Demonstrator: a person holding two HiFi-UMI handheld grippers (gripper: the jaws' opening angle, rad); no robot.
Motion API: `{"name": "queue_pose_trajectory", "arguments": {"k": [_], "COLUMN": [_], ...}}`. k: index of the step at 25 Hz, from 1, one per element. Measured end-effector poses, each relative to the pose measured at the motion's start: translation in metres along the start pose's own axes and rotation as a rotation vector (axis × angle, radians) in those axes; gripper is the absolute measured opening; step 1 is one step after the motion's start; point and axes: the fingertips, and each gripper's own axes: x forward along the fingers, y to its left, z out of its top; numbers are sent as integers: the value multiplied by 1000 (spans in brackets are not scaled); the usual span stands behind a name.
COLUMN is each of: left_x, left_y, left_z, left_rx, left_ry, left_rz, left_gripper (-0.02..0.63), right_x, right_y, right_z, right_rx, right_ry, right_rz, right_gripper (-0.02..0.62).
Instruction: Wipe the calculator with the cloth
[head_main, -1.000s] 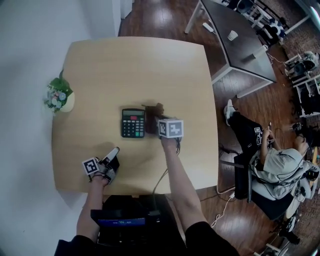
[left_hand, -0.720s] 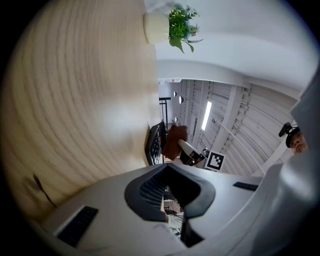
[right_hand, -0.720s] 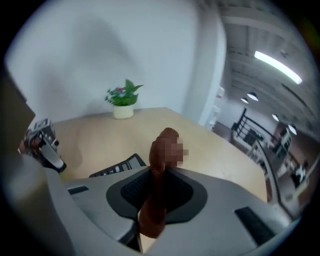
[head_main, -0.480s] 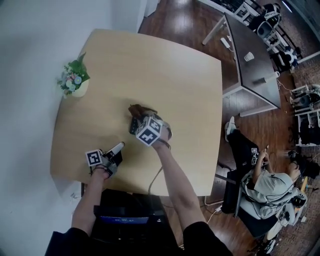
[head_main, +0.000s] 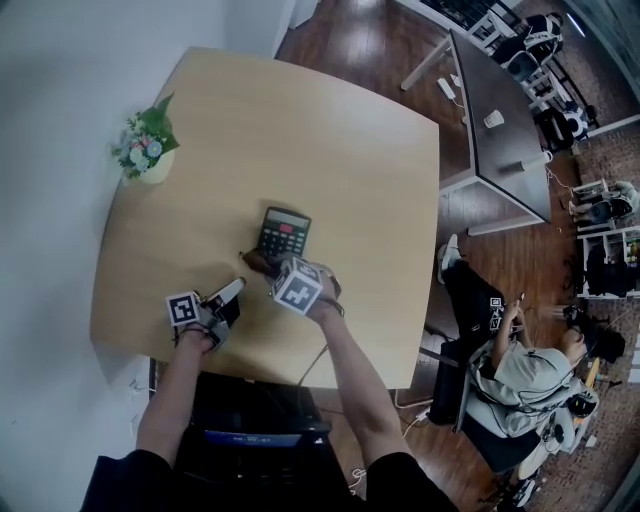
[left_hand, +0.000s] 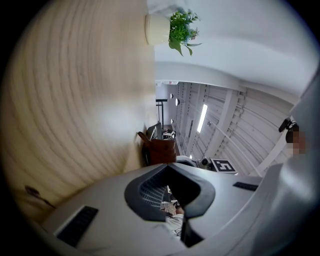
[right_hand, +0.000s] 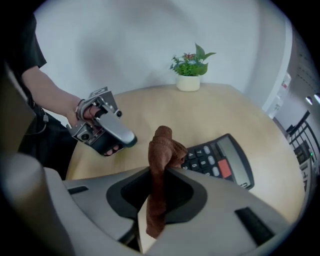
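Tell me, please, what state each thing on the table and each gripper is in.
calculator: flat, keys up.
right gripper: shut on the cloth.
cloth: bunched, pinched between the jaws.
left gripper: shut, empty.
potted plant: upright.

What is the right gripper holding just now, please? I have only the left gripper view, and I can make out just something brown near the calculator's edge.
Observer: The right gripper is shut on a brown cloth, which bunches up above its jaws.
Operator: Thank you. Where is the cloth relative to the calculator?
Observer: In the head view it sits at the near left corner of the calculator. I cannot tell whether they touch.
Operator: And how does the calculator lie?
Observer: It lies flat and face up on the table, with its keys and display showing in the right gripper view.
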Motion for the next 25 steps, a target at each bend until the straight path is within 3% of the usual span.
{"name": "queue_pose_trajectory", "arguments": {"k": [2, 7, 9, 14, 22, 25], "left_x": [0, 1, 1, 1, 0, 1], "left_y": [0, -1, -1, -2, -1, -2], "left_z": [0, 0, 0, 0, 0, -1], "left_rx": [11, 8, 0, 5, -21, -21], "left_ry": [2, 2, 0, -1, -3, -2], "left_rz": [-3, -2, -1, -10, -6, -13], "left_gripper": [-6, -6, -6, -6, -6, -6], "right_x": [-14, -53, -47, -5, 13, 14], "right_y": [-26, -126, -141, -111, -28, 5], "right_z": [7, 32, 35, 27, 8, -4], "right_rx": [37, 81, 50, -29, -56, -89], "right_ry": [-40, -113, -86, -9, 12, 40], "right_rz": [-71, -401, -440, -320, -139, -24], "right_gripper": [67, 67, 67, 67, 67, 67]}}
